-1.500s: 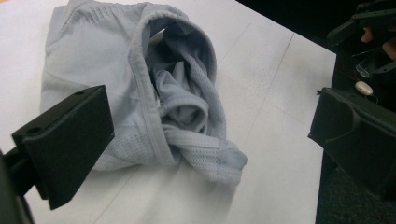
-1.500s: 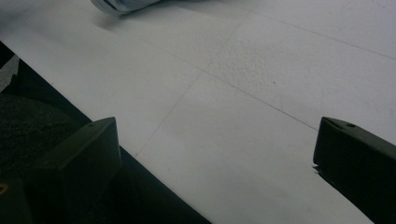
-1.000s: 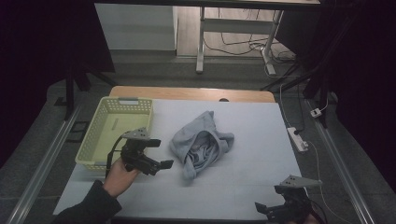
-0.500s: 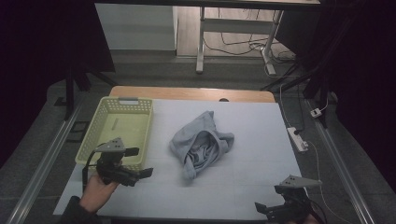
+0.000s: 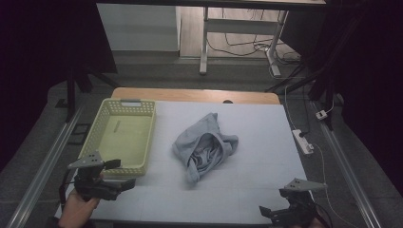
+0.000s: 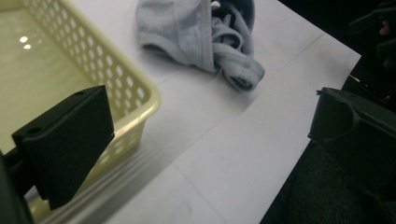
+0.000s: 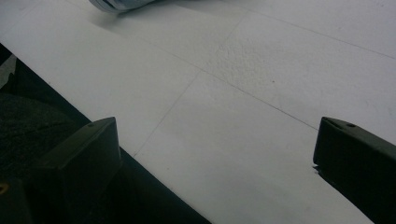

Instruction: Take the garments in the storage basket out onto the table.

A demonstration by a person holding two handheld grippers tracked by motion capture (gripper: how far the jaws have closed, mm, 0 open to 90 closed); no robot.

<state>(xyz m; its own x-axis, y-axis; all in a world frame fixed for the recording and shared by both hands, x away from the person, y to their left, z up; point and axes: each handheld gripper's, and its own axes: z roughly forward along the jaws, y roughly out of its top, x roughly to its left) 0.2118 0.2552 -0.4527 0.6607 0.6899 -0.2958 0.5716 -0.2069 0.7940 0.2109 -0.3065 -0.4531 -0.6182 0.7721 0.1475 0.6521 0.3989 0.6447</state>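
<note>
In the left gripper view, the crumpled pale-blue cloth garment [image 6: 205, 37] runs off the picture at twelve o'clock, so its far part is cut away, and the pale-yellow perforated plastic basket [image 6: 126, 84] is cropped at nine and twelve o'clock, with one near corner hidden behind a black jaw. In the right gripper view only a sliver of the garment [image 7: 116, 4] shows at eleven o'clock. In the high view, the black right gripper [image 5: 275, 214] is clipped by the frame at six o'clock, its holding hand hidden.
</note>
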